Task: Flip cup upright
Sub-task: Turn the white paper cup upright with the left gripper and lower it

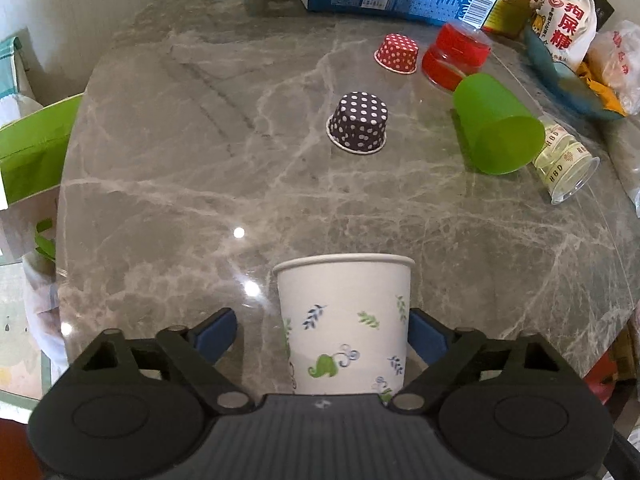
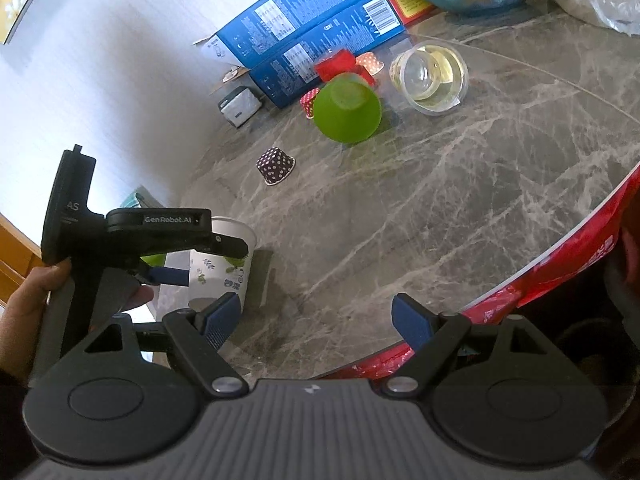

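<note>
At the far left of the right wrist view, the left hand-held gripper (image 2: 188, 276) is seen gripped by a person's hand (image 2: 28, 292), its blue fingers set on either side of the white paper cup printed with green and blue leaves (image 2: 224, 264). In the left wrist view the same cup (image 1: 346, 328) is shown standing mouth-up on the grey marble-veined desk (image 1: 200, 184), its long axis vertical, lying straight ahead of the gripper and offset toward the right finger (image 1: 426, 336), which is touching or nearly touching the cup wall, while a clear gap is left at the left finger (image 1: 216, 330); the jaws are therefore judged to be spread apart rather than clamped. The left hand is much the nearer one to this cup. Further right and well beyond it, a small dark polka-dot paper cup (image 1: 358, 122) is seen upside down, a small red polka-dot paper cup (image 1: 398, 54) likewise, and a green plastic tumbler (image 1: 496, 130) is lying on its side beside a clear plastic cup (image 1: 566, 164), also tipped over. The right hand-held gripper (image 2: 316, 316) is held low over the near edge of the desk with its fingers wide apart and nothing between them. Blue cardboard boxes (image 2: 316, 28) are stacked against a pale wall at the back.
</note>
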### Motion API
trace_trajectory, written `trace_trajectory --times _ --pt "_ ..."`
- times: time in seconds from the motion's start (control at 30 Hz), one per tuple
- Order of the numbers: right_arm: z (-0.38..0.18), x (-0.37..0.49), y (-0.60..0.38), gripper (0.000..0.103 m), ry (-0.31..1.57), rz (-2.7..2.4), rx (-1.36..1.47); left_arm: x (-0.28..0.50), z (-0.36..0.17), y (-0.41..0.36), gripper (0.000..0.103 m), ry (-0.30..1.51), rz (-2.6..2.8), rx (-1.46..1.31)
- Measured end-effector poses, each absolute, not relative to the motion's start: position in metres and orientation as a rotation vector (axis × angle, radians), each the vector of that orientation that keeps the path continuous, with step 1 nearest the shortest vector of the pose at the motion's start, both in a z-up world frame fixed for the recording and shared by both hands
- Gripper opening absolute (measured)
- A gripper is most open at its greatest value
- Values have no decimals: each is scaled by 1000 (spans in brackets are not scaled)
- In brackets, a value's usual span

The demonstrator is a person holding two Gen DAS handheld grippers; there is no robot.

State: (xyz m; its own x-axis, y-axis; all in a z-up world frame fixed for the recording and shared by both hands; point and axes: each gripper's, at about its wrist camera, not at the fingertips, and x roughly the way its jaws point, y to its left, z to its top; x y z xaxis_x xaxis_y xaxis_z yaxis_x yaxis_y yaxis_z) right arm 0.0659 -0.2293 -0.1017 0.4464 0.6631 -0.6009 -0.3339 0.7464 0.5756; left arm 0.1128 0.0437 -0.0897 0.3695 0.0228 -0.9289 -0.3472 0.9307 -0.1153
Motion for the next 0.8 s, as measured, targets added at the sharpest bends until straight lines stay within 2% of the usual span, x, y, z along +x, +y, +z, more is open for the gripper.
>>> trace_trajectory --times 0.1,0.17,0.23,0.37,0.57,0.8 --pt "-104 65 -230 84 924 639 406 113 -90 39 83 1152 231 -322" --pt "-105 65 -231 84 930 639 405 113 -91 37 73 1146 219 -318" --pt "-106 65 -233 84 931 637 403 114 -91 33 68 1139 211 -308" --pt "-107 66 -232 84 934 632 402 112 -83 24 67 1075 179 -266" --pt "-108 67 -227 84 936 630 387 112 -64 8 67 828 29 -217" --pt "-110 65 -227 84 923 603 385 135 -78 -2 66 726 -16 -203"
